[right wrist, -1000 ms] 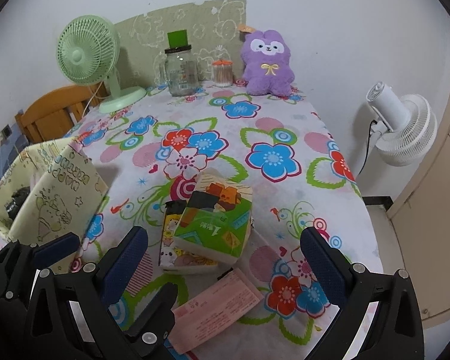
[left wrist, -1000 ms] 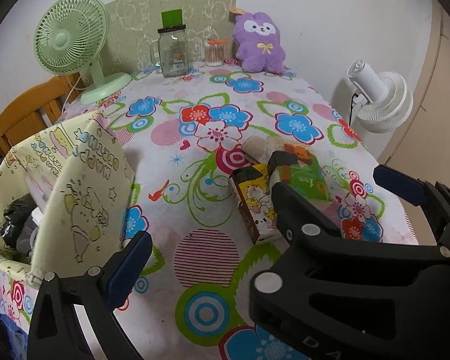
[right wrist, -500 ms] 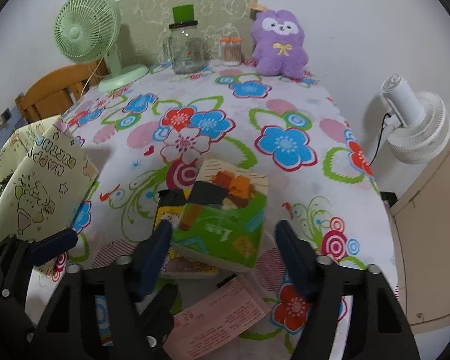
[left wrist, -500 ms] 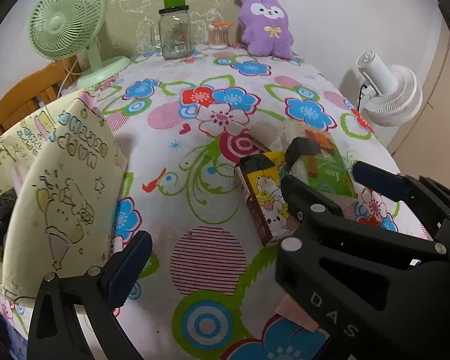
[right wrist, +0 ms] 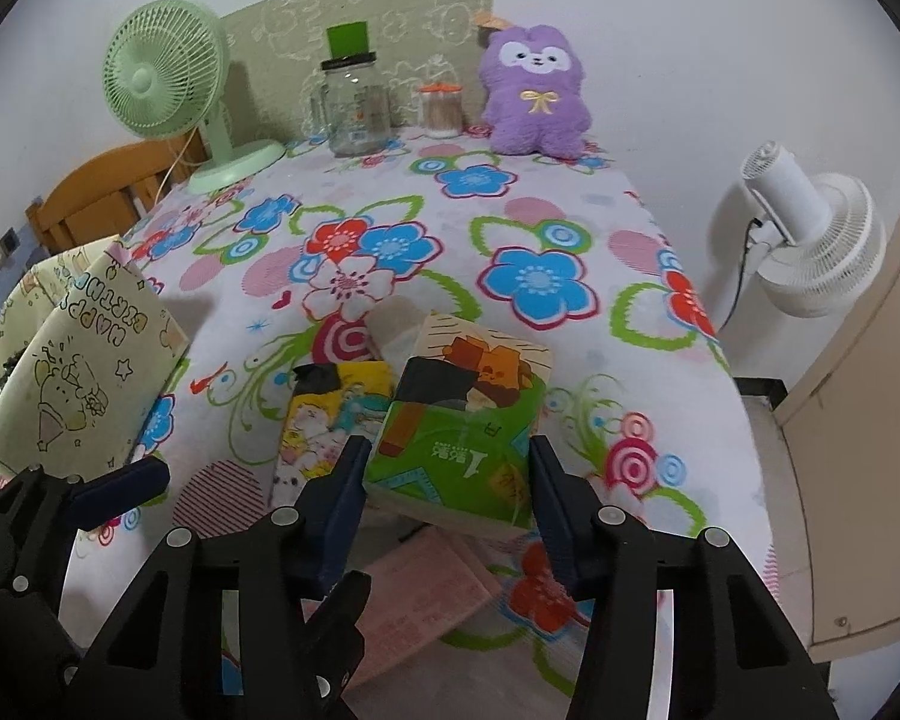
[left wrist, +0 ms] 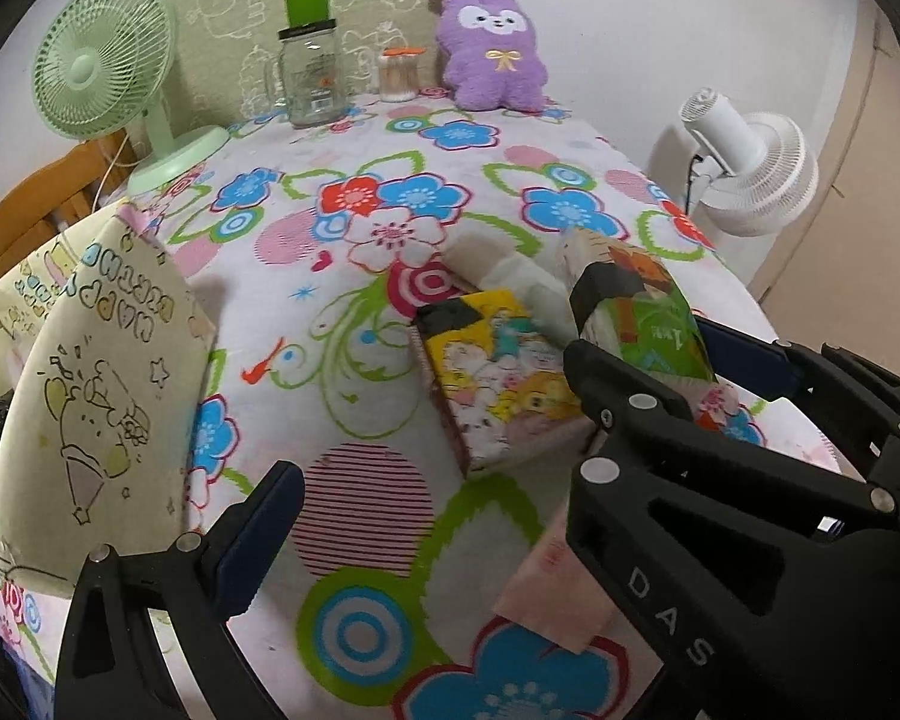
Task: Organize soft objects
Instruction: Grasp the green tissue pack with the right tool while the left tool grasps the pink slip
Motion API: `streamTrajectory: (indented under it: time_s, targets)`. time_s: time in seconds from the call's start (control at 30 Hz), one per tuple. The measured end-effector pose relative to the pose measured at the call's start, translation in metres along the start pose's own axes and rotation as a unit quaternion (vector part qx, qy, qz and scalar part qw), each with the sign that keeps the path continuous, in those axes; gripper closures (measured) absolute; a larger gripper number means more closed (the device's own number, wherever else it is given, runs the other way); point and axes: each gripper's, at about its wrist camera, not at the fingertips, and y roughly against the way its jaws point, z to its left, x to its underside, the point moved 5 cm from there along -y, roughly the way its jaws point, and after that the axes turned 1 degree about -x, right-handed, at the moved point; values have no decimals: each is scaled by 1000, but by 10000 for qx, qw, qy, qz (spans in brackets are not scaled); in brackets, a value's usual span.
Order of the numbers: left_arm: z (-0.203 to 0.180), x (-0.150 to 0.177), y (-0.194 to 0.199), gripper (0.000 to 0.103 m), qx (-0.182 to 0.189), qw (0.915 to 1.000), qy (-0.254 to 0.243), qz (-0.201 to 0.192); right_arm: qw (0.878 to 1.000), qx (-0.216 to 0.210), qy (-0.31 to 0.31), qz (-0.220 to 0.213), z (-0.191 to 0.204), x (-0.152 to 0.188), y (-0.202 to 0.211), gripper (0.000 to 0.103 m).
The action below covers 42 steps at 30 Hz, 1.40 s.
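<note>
Right wrist: fingers (right wrist: 354, 483) squeeze green tissue pack (right wrist: 459, 450).

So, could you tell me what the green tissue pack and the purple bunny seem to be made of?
Green tissue pack: glossy printed plastic film, probably over soft paper; it shows sheen and wrinkles between the right gripper pads.
Purple bunny: plush fabric, matte and fuzzy at the edges.

Tissue pack (right wrist: 468, 450) lies right of cartoon pack (right wrist: 324, 420), overlapping it.
</note>
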Motion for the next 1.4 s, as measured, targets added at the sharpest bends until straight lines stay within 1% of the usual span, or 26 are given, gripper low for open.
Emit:
streamTrajectory:
  time_s: [0.27,0.47,0.57,0.67,0.73,0.77,0.87,0.9,0.93,0.97,1.03,1.07,1.1,1.4]
  targets:
    - [-25,6,3,1,124,9995,-276,-42,9996,218,-120,-111,-20,12,15,48]
    - [-40,13,1,1,189,9988,-452,8,9992,291,-275,-69,-34,25,19,48]
    - [-47,16,-2,2,280,9983,-498,76,9988,333,-352,-42,-40,31,20,48]
    - [-53,20,-6,7,384,9977,-527,200,9984,369,-421,-2,-46,37,20,48]
    - [-56,24,-9,14,428,9972,-533,309,9982,384,-456,44,-48,41,19,48]
    - [-57,25,-11,15,420,9971,-544,338,9981,378,-476,65,-49,42,19,48]
    - [-60,25,-9,20,361,9971,-615,278,9978,344,-549,110,-52,45,17,48]
    - [-61,25,-8,23,364,9971,-615,276,9977,327,-582,114,-53,46,17,48]
    - [-62,24,-7,31,372,9970,-627,261,9976,306,-610,116,-54,46,17,48]
    - [-63,24,-6,34,400,9967,-657,252,9976,289,-626,111,-54,46,17,48]
    - [-63,23,-4,51,428,9964,-683,245,9974,271,-652,106,-54,45,17,48]
    - [-64,23,-3,56,450,9963,-693,244,9974,266,-659,101,-54,45,18,48]
    - [-64,23,-3,63,455,9962,-695,246,9974,263,-668,94,-53,45,19,48]
    - [-59,24,5,64,438,9968,-643,159,9975,290,-644,22,-49,43,28,48]
